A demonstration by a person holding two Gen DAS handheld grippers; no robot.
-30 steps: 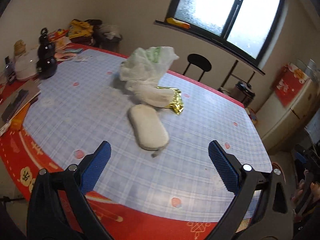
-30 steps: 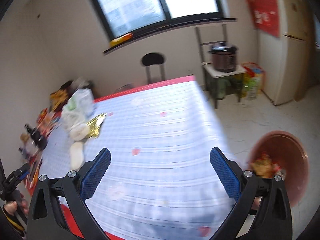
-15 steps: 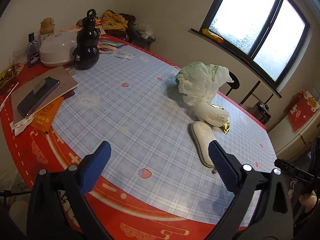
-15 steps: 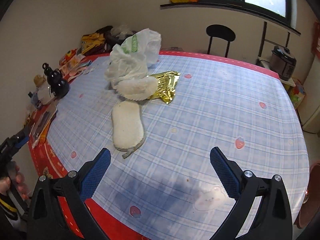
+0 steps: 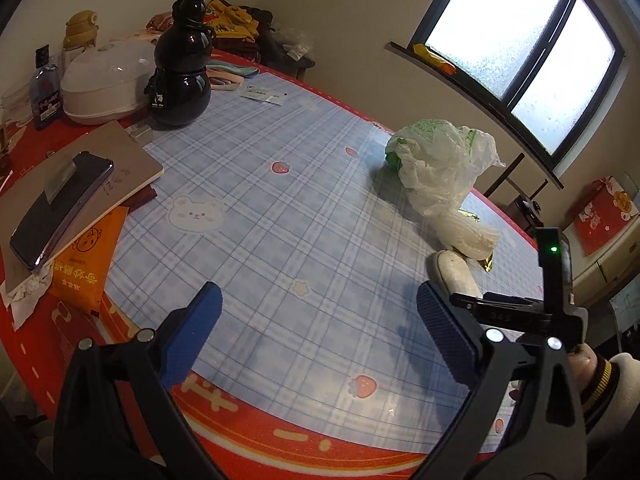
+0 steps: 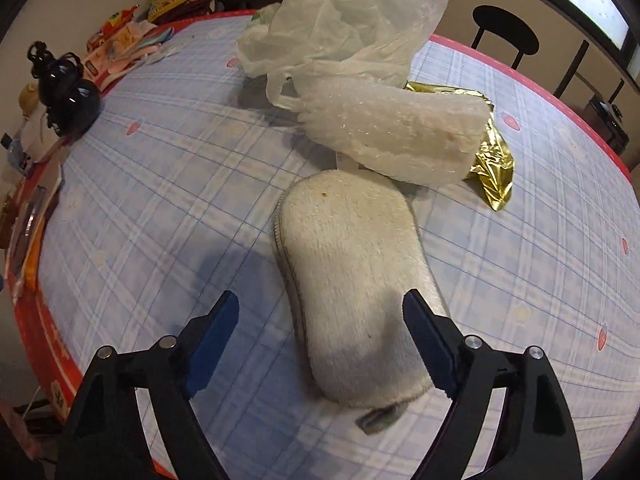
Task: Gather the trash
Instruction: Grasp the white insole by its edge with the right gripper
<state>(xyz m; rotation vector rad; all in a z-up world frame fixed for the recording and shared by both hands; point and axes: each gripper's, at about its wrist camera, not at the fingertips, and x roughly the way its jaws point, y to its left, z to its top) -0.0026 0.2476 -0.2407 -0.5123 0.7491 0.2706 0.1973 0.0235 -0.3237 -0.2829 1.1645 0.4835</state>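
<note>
A round table [image 6: 168, 208] under a blue-and-white plaid cloth with a red printed border carries everything. Toward its far side slumps a crumpled white plastic bag with green print [image 6: 340, 12], and against its near edge lies a rolled wad of clear bubble-like plastic [image 6: 396, 136], which partly covers a creased gold foil wrapper [image 6: 494, 168]. Just in front of the wad, touching it, lies an oblong cream-coloured fuzzy pad with a dark stitched edge [image 6: 352, 280], its small grey tab pointing toward the camera.

The right gripper [image 6: 322, 320] is tilted steeply down over the near end of this pad; its jaws have just been closing but still stand wide. The right blue finger [image 6: 424, 336] overlaps the pad's edge, though contact is hard to judge, while the left one is clear of it over the cloth.

The left gripper [image 5: 318, 310] hangs over bare cloth, jaws wide apart with nothing between them. Beyond it stand a glossy black gourd-shaped bottle [image 5: 182, 64] and a dark phone on a brown notebook [image 5: 60, 204].
</note>
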